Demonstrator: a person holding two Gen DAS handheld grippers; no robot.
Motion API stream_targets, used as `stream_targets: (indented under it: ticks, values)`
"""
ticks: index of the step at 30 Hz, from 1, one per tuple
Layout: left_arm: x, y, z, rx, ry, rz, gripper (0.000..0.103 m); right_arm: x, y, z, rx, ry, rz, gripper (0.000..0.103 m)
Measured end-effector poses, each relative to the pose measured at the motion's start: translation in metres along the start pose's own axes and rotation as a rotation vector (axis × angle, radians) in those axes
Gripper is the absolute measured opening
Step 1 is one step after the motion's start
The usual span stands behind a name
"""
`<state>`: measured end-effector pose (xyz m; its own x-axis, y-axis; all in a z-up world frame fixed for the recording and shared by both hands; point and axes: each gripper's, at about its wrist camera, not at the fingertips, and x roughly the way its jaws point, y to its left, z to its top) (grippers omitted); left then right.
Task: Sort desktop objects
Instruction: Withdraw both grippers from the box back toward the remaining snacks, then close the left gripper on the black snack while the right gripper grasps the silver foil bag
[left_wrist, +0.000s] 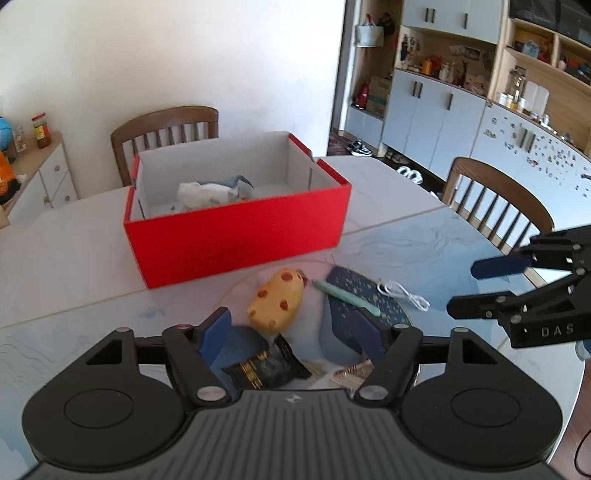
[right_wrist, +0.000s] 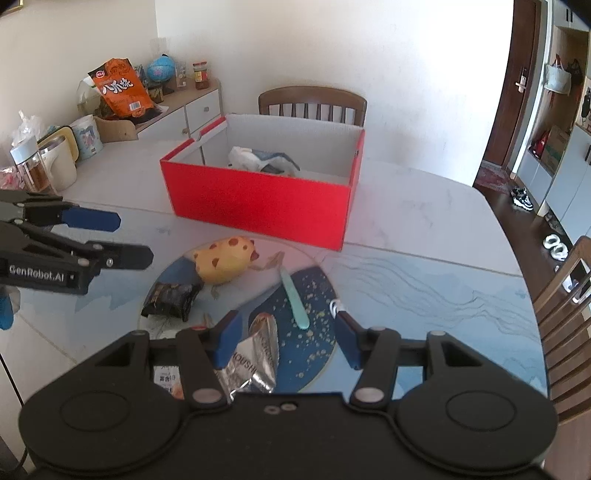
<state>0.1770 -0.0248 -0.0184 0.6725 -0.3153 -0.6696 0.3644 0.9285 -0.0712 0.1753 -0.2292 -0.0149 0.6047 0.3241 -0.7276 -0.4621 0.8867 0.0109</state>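
A red box (left_wrist: 236, 236) with white walls stands on the table and holds crumpled white and blue items (left_wrist: 214, 192). In front of it, on a round blue mat (right_wrist: 314, 354), lie a yellow spotted toy (left_wrist: 275, 302), a black snack packet (left_wrist: 264, 365), a mint-green stick (right_wrist: 293, 301), a white cable (left_wrist: 404, 295) and a silver wrapper (right_wrist: 255, 362). My left gripper (left_wrist: 291, 328) hovers open over the black packet without touching it. Also open, my right gripper (right_wrist: 286, 325) hangs over the silver wrapper, its pads off it. Each gripper shows in the other's view, the left gripper (right_wrist: 129, 239) and the right gripper (left_wrist: 465, 288).
Wooden chairs stand behind the box (left_wrist: 166, 125) and at the table's right side (left_wrist: 495, 195). A sideboard (right_wrist: 177, 110) at the left carries snack bags, jars and mugs. Bare table (right_wrist: 424, 221) stretches to the right of the box.
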Motion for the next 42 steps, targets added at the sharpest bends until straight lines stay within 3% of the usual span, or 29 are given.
stream_targets:
  ticks: [4,10,17,29,36,42]
  values:
    - [0.005,-0.006,-0.013,0.04,0.002,-0.015,0.087,0.003,0.004,-0.007,-0.011,0.006,0.028,0.065]
    - [0.013,-0.014,-0.034,0.085,-0.007,-0.05,0.103,0.013,0.006,-0.015,-0.023,0.028,0.045,0.07]
    - [0.026,-0.011,-0.052,0.097,0.024,-0.057,0.103,0.024,0.006,-0.023,-0.023,0.054,0.044,0.07]
    - [0.06,0.022,-0.057,0.104,0.05,-0.043,0.103,0.051,0.011,-0.034,-0.038,0.106,0.062,0.07]
    - [0.077,0.03,-0.06,0.132,0.074,-0.076,0.103,0.065,0.015,-0.036,-0.063,0.125,0.088,0.071]
    - [0.088,0.035,-0.058,0.145,0.086,-0.102,0.103,0.075,0.019,-0.034,-0.087,0.127,0.111,0.078]
